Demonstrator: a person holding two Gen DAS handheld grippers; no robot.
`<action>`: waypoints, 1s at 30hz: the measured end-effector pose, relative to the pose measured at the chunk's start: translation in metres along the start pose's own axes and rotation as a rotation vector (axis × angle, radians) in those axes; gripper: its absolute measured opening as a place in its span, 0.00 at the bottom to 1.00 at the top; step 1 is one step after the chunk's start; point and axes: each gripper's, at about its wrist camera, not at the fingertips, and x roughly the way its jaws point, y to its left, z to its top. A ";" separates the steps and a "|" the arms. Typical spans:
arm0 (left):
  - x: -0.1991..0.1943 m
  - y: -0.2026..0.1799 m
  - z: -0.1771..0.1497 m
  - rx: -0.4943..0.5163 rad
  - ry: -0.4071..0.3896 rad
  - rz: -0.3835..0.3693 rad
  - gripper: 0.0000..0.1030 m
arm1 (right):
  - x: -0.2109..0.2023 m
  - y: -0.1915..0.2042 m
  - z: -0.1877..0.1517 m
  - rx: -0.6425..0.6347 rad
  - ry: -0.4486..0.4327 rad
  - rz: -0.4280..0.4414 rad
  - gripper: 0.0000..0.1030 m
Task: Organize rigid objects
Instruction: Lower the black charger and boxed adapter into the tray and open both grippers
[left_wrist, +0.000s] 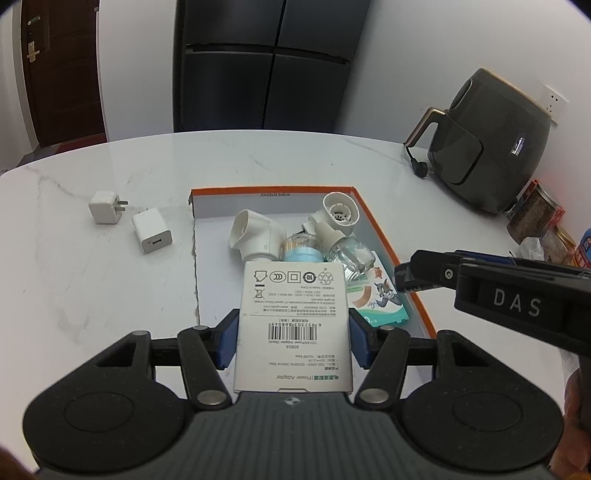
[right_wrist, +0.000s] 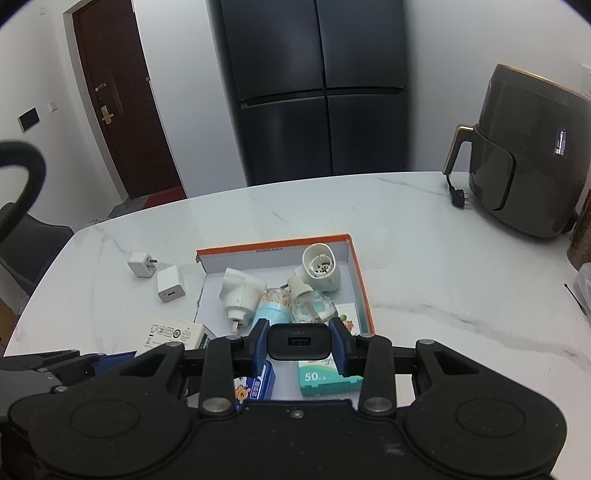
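A box (left_wrist: 293, 325) is clamped by the left fingers (left_wrist: 226, 341), a charger (right_wrist: 298, 341) by the right (right_wrist: 338, 349) — either could be knocked against the crowded tray (right_wrist: 360, 273) — or dropped

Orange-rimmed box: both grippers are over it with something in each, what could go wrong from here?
The box is already crowded with white plug-in heaters, a clear bottle and cartons, so the black USB charger in the right gripper may land on the bottle and tip it. The left gripper holds the power adapter carton only near its lower end, so it might pivot. The two grippers are close together and could bump.
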 end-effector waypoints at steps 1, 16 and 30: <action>0.001 0.000 0.001 -0.001 0.000 0.002 0.58 | 0.001 0.000 0.002 -0.001 0.000 0.003 0.42; 0.014 0.000 0.006 -0.018 0.015 0.012 0.58 | 0.025 0.002 0.020 -0.029 0.010 0.024 0.42; 0.033 -0.001 0.009 -0.017 0.041 0.004 0.58 | 0.061 0.003 0.039 -0.055 0.042 0.038 0.42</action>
